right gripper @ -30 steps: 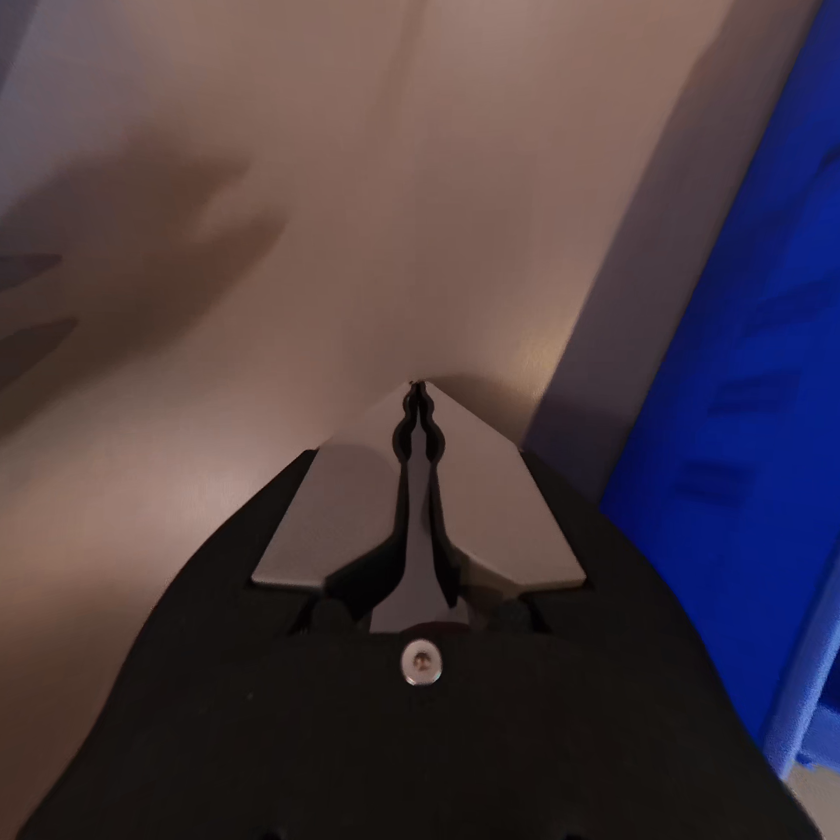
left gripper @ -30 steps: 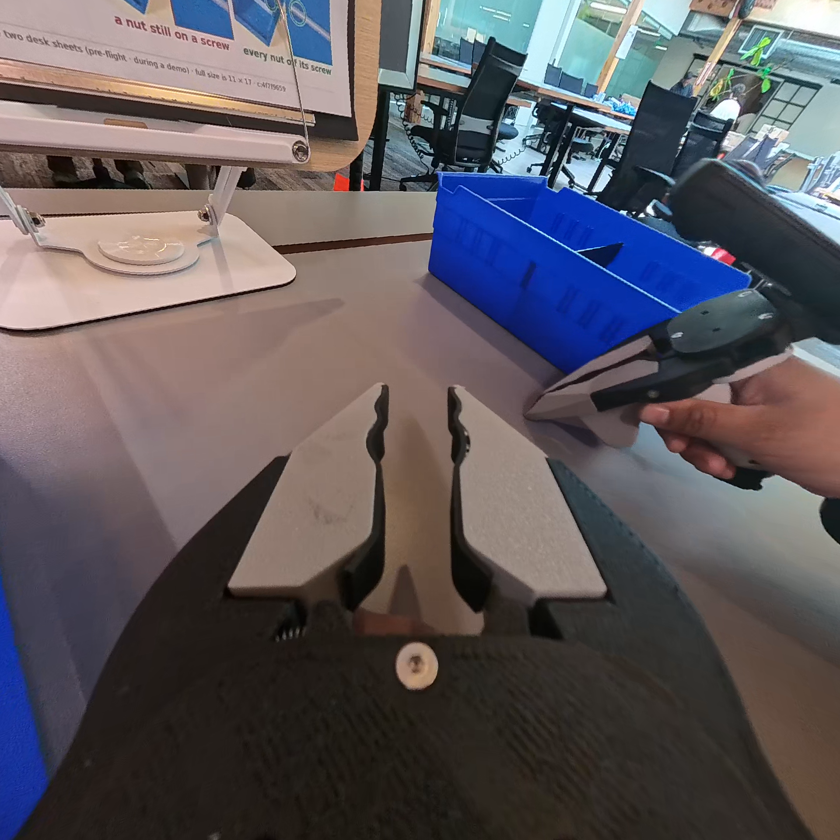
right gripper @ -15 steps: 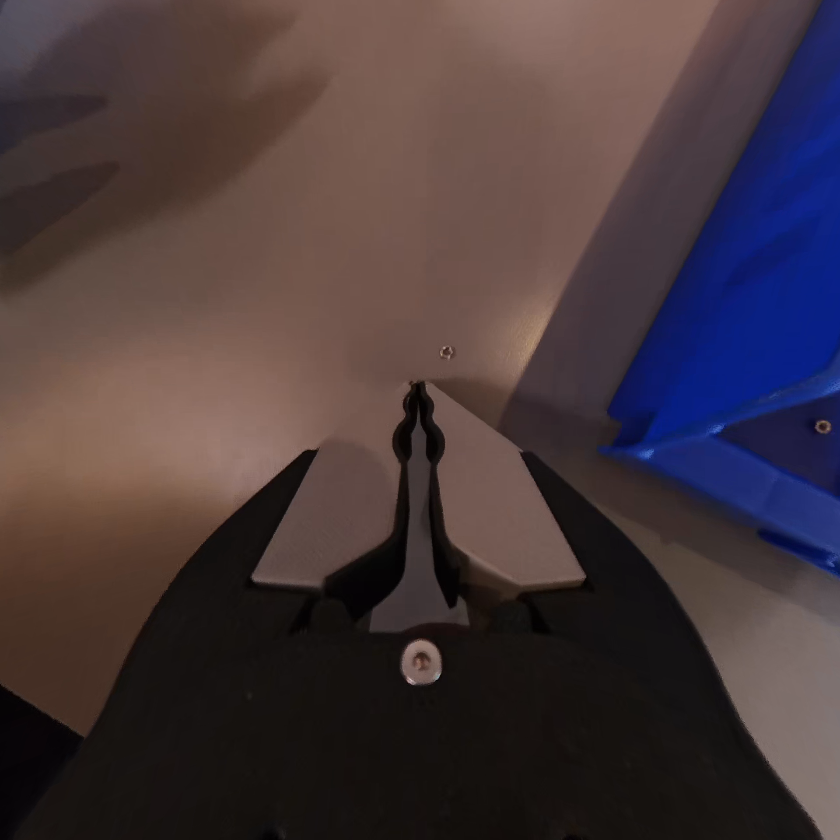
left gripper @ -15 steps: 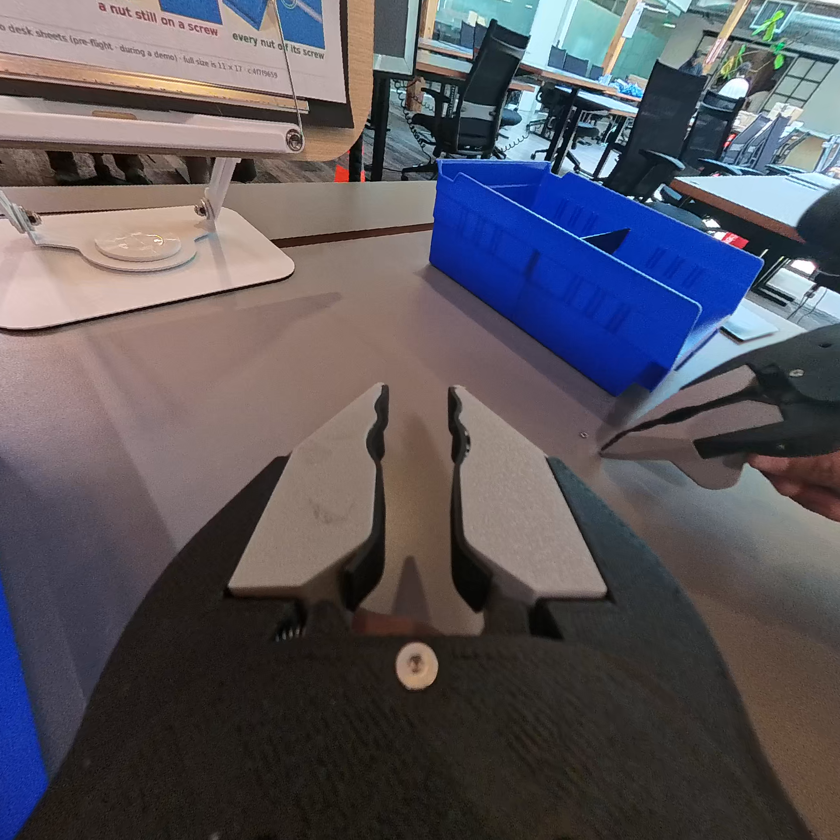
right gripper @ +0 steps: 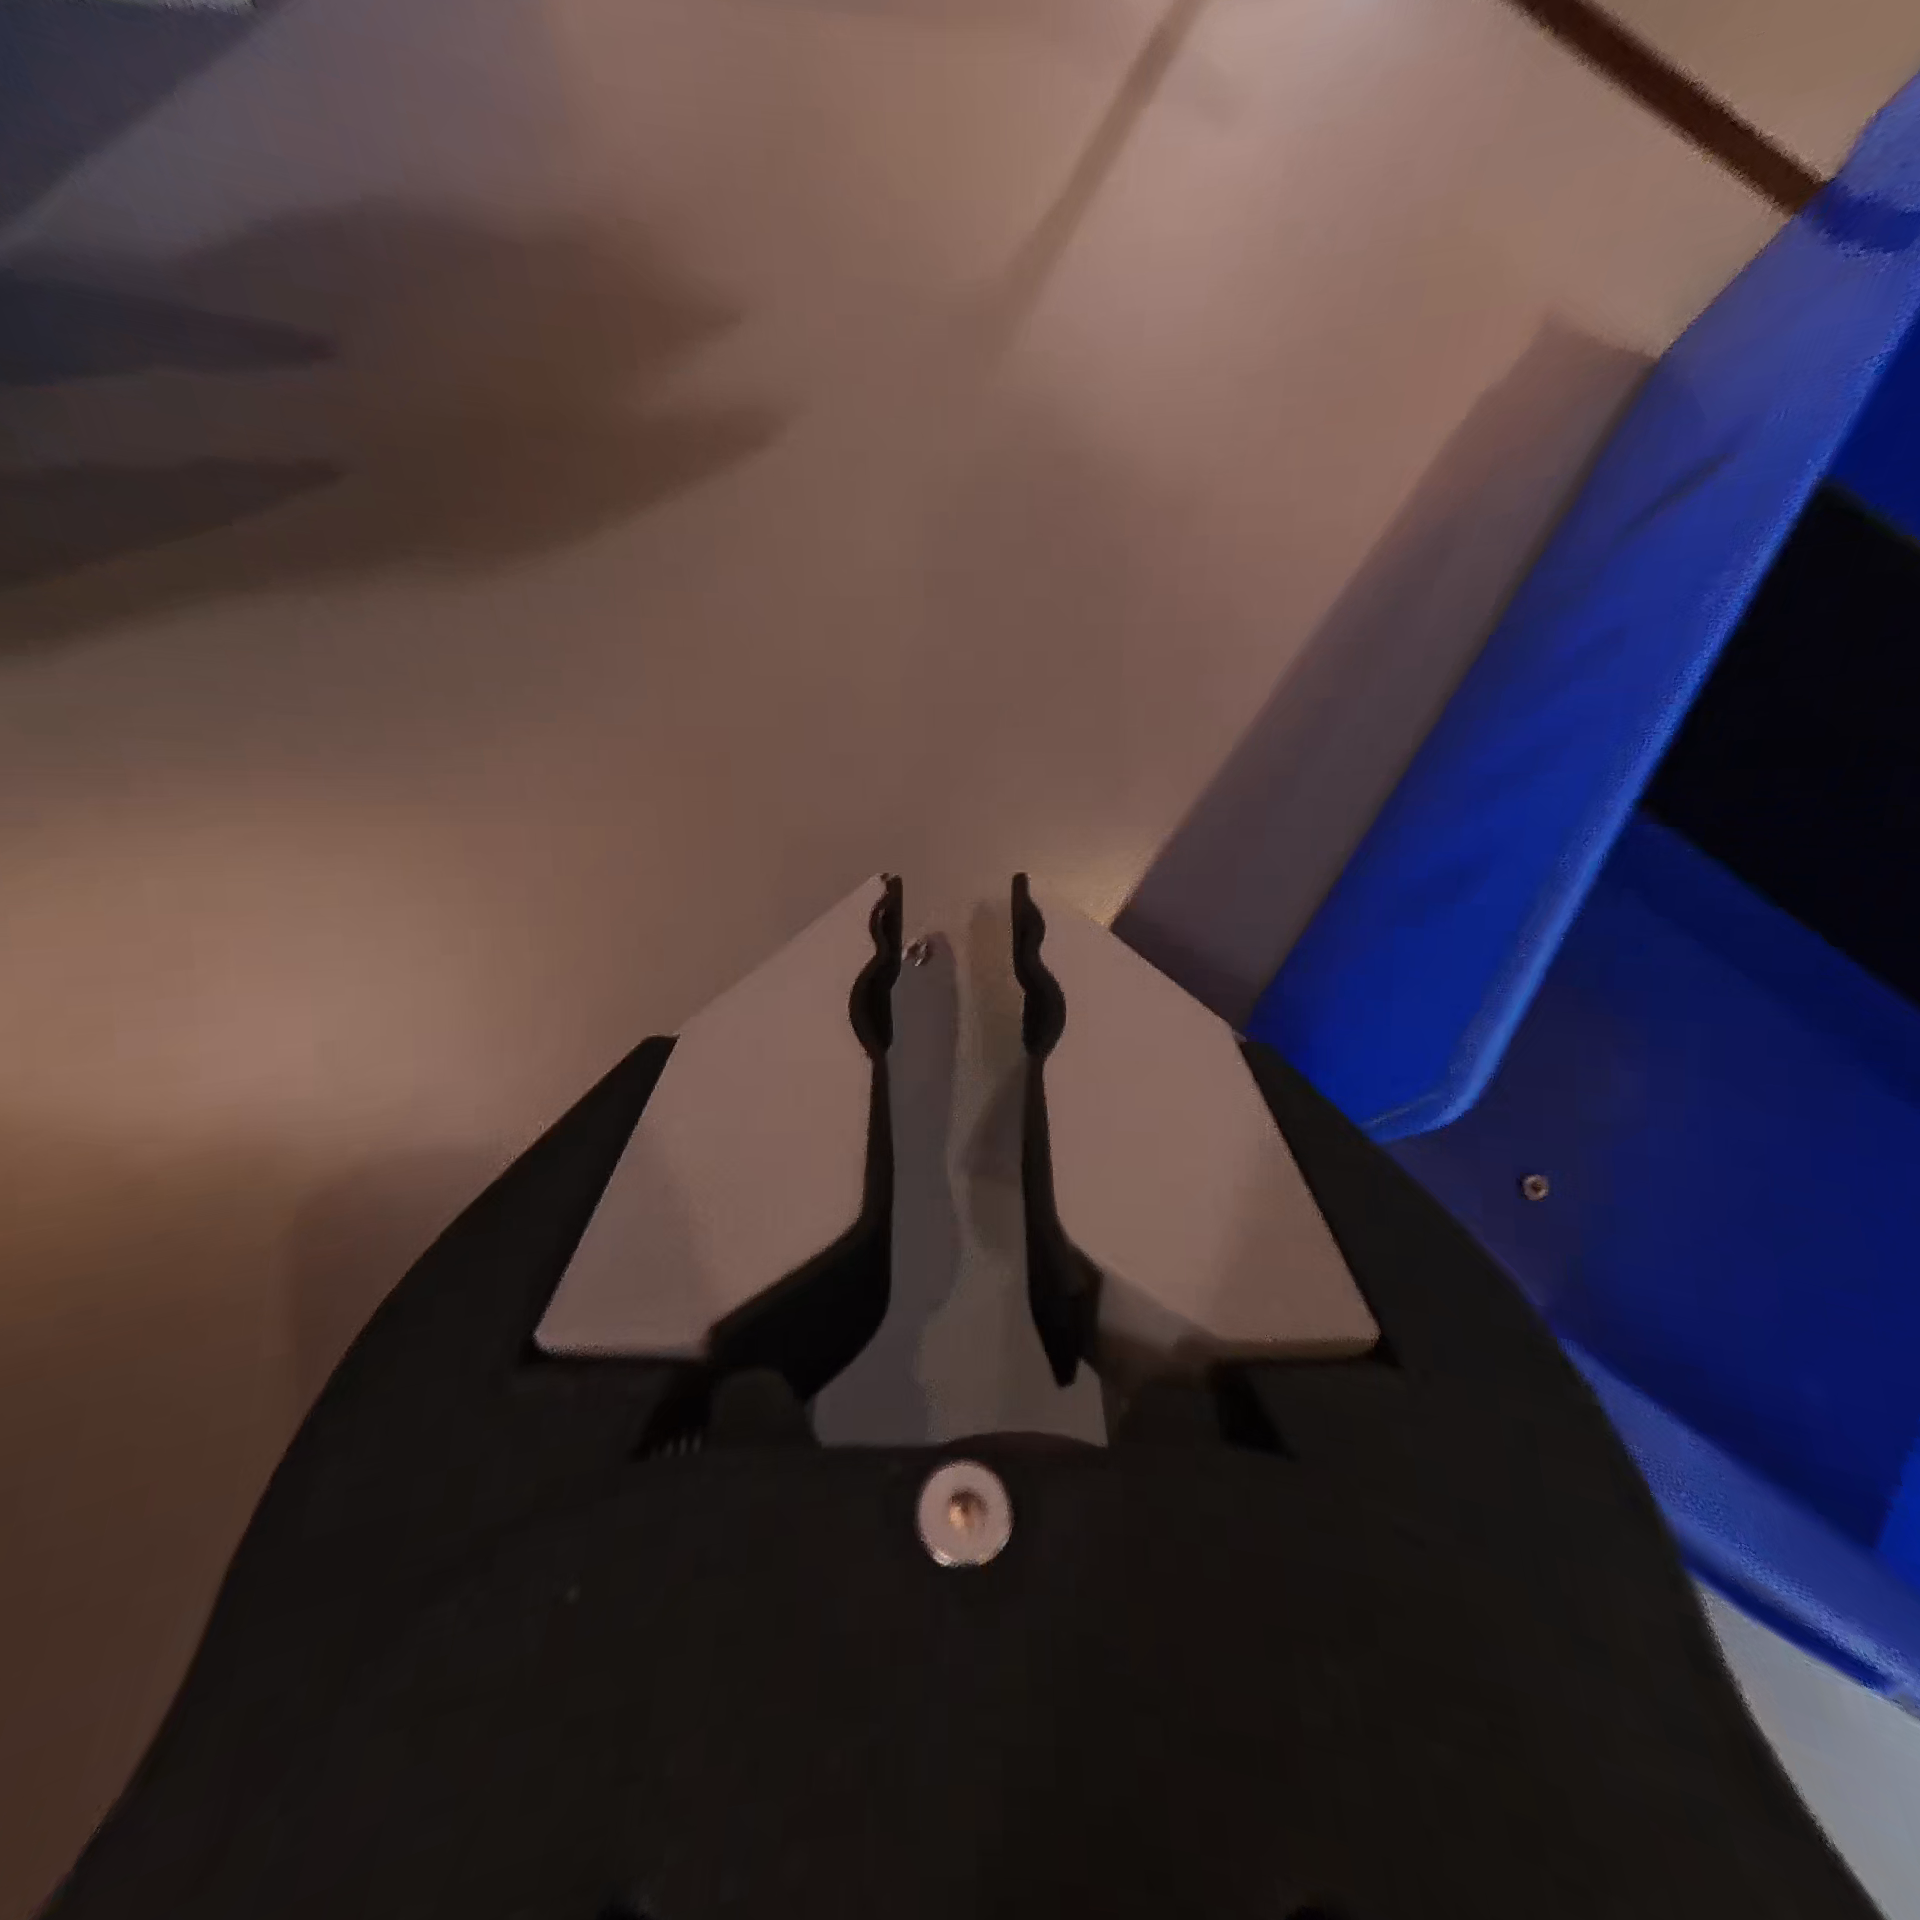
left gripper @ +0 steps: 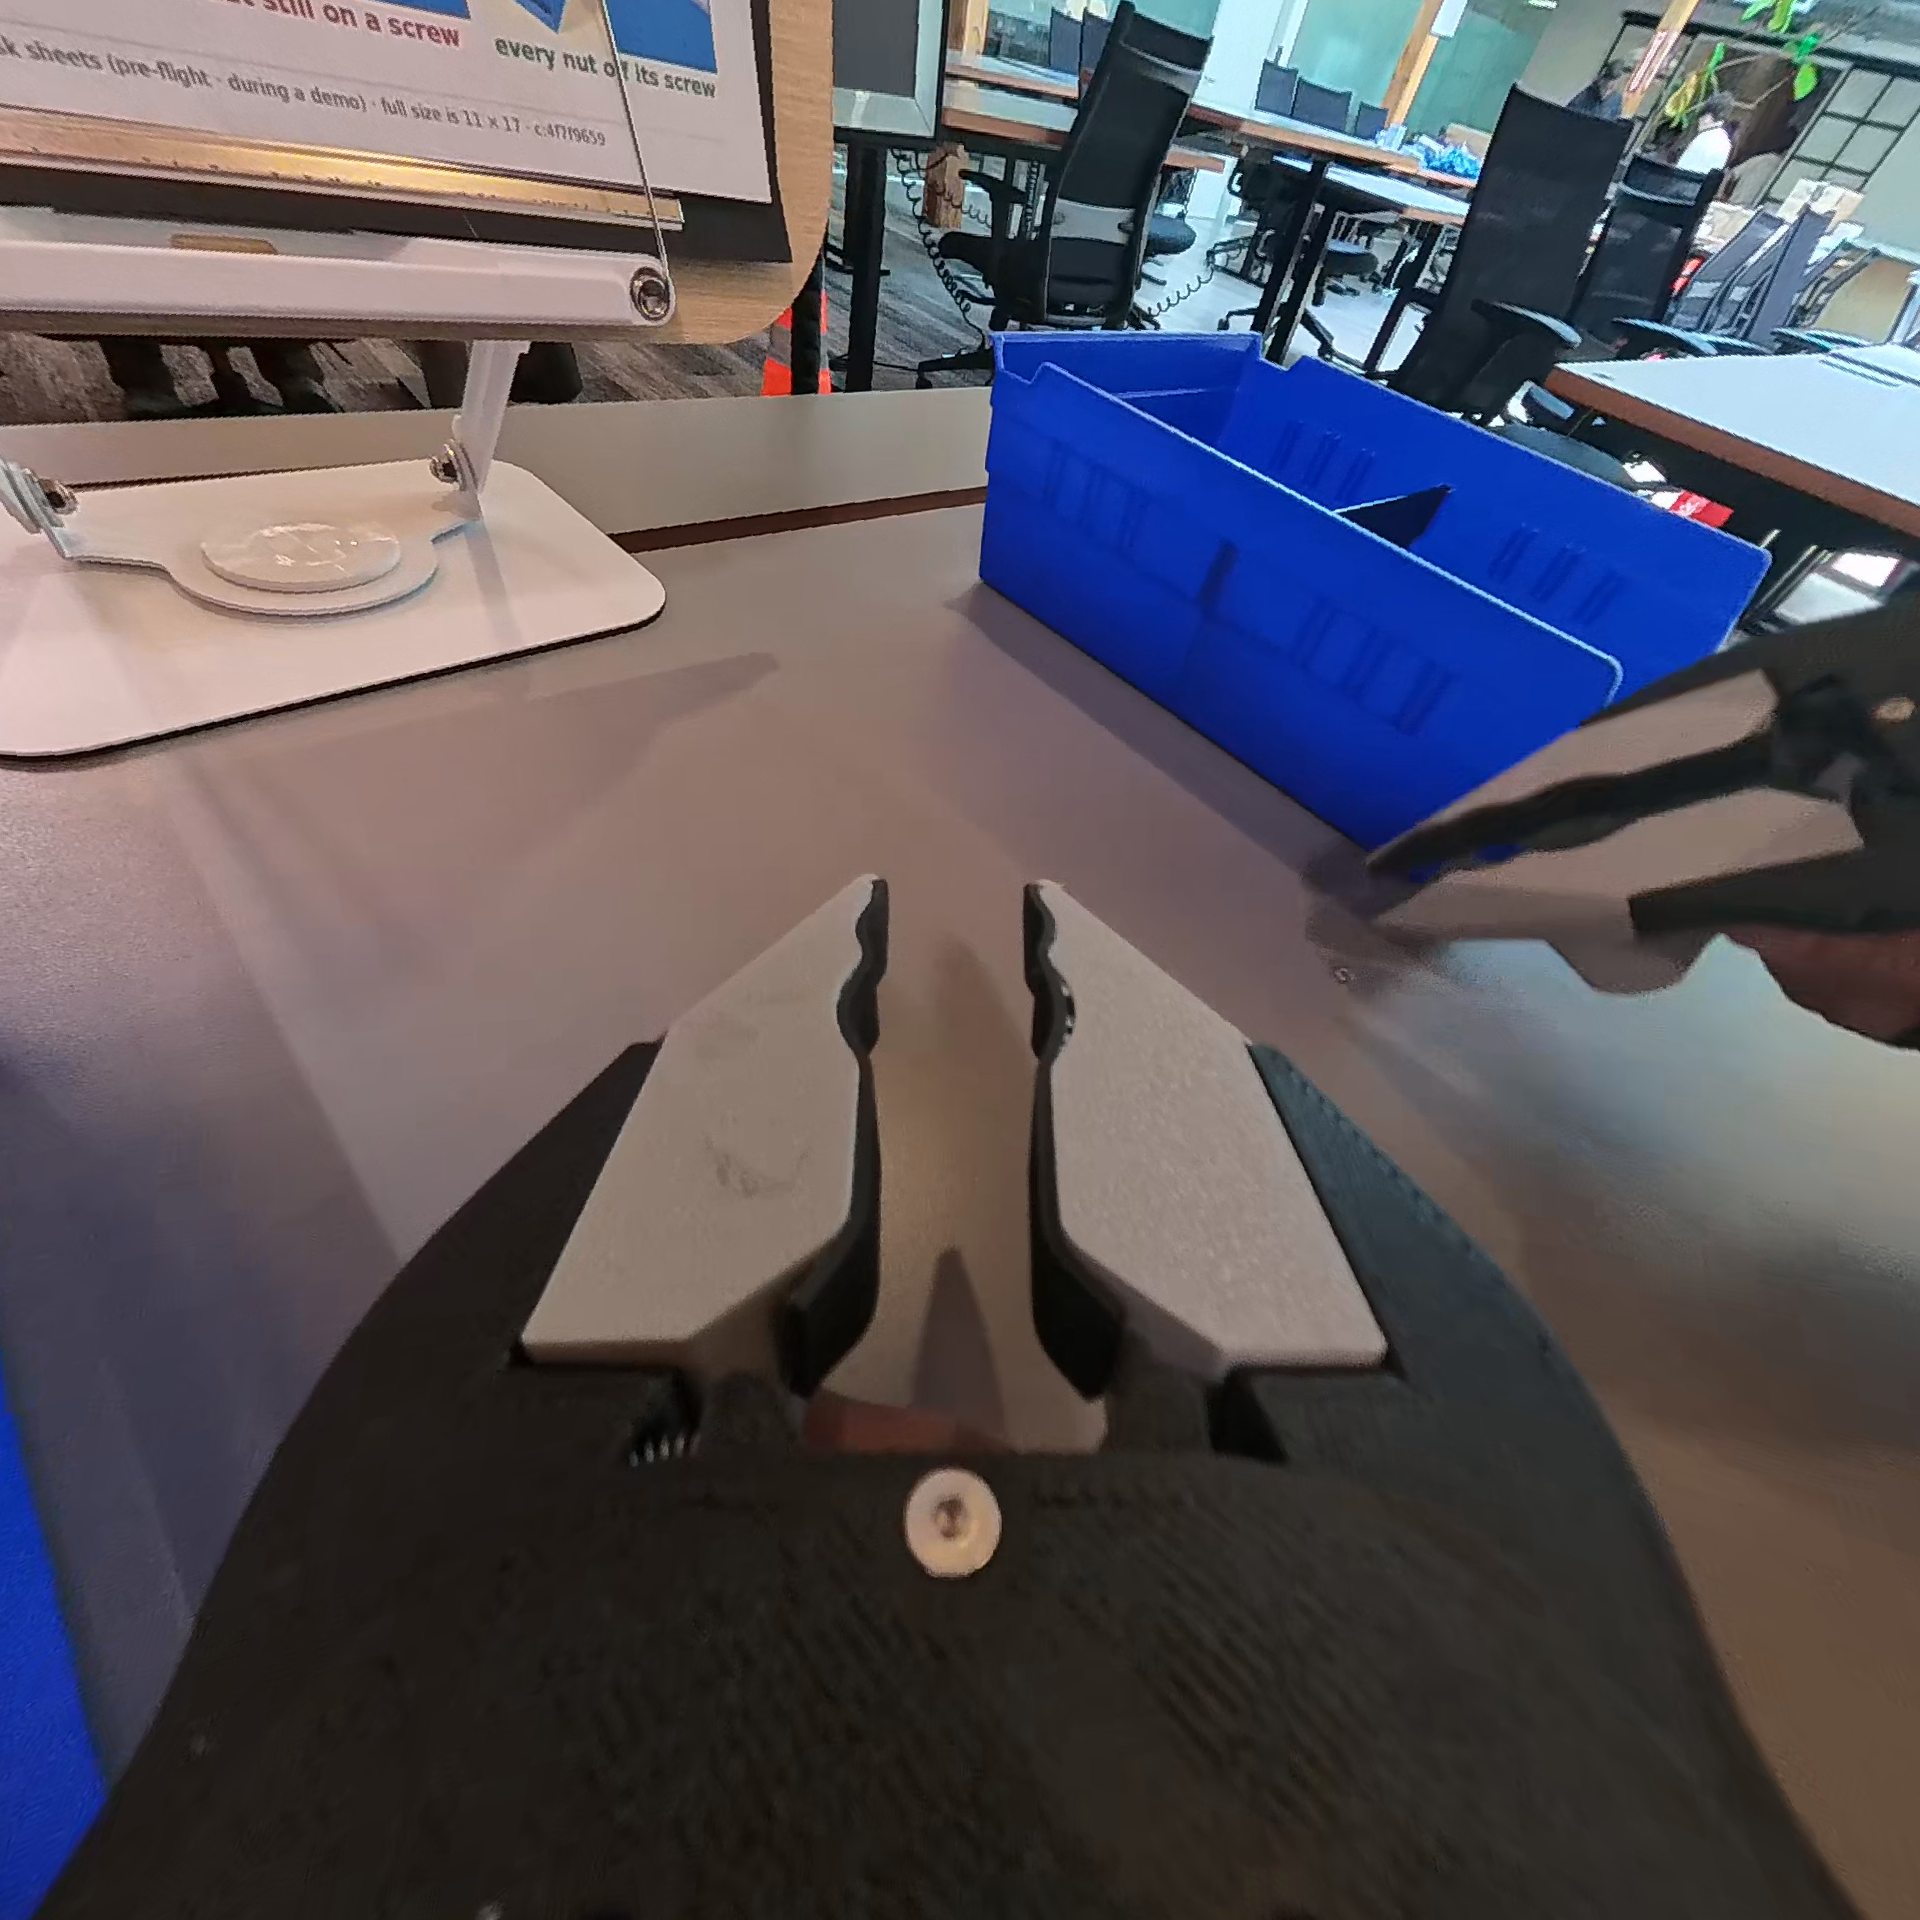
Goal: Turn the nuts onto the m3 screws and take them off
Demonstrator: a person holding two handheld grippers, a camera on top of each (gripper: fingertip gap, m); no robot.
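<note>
With both grippers empty, our right gripper (right gripper: 956, 883) slightly parted over the tiny nut (right gripper: 918, 953) on the tabletop (right gripper: 623, 727), left gripper (left gripper: 956, 894) parted too, we risk flicking it away.

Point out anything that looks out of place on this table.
One tiny nut lies loose on the grey table, outside the blue bin, between the open jaws of the right gripper. Another nut sits inside the bin.

Printed instruction sheet (left gripper: 343, 73), white with red and dark lettering, on white stand (left gripper: 312, 582), at 11 o'clock; wording withheld.
</note>
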